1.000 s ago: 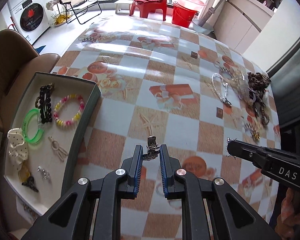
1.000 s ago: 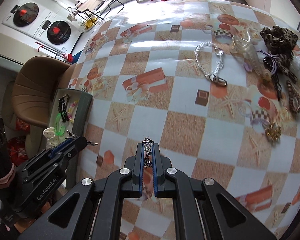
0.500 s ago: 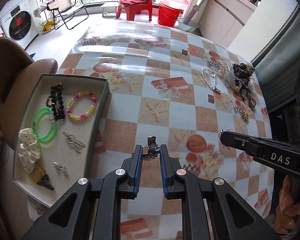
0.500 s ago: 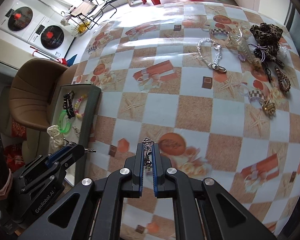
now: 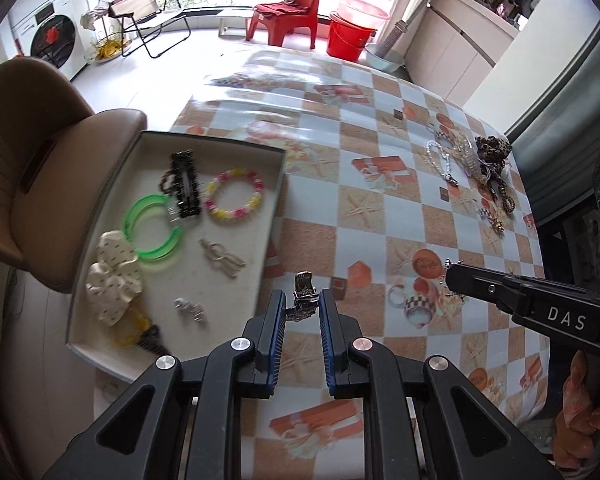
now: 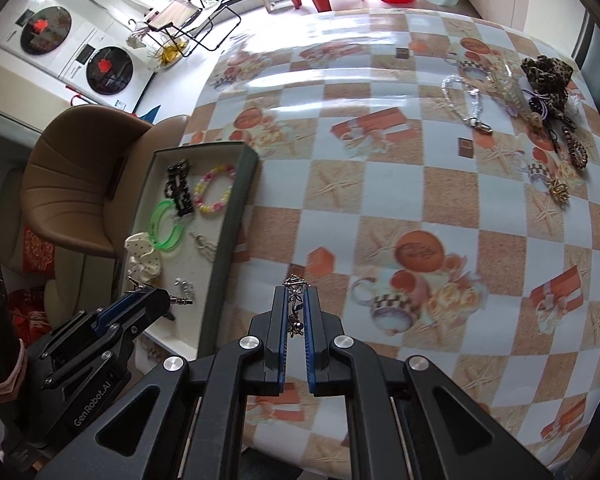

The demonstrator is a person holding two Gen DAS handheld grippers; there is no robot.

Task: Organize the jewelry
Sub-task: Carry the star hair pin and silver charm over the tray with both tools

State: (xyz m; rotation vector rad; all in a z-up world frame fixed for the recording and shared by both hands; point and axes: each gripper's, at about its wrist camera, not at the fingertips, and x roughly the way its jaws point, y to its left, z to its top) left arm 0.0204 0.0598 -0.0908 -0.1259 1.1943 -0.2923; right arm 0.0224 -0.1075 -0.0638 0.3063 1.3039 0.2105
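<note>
Holding one metal trinket (image 5: 305,294) per gripper

I have carried both grippers across the table (image 5: 380,128) toward the tray (image 5: 274,216), away from the jewelry pile (image 6: 540,80) at the far right. A second ago my left gripper (image 5: 302,312) hung over the checkered cloth well right of the tray; now it sits just beside the tray's right wall, near its front corner. My right gripper (image 6: 295,308) has followed the same way and now hangs near the tray's right wall too. In its view the tray has grown from a small shape at the left edge to a large one close by, and the pile has slid farther off.
</note>
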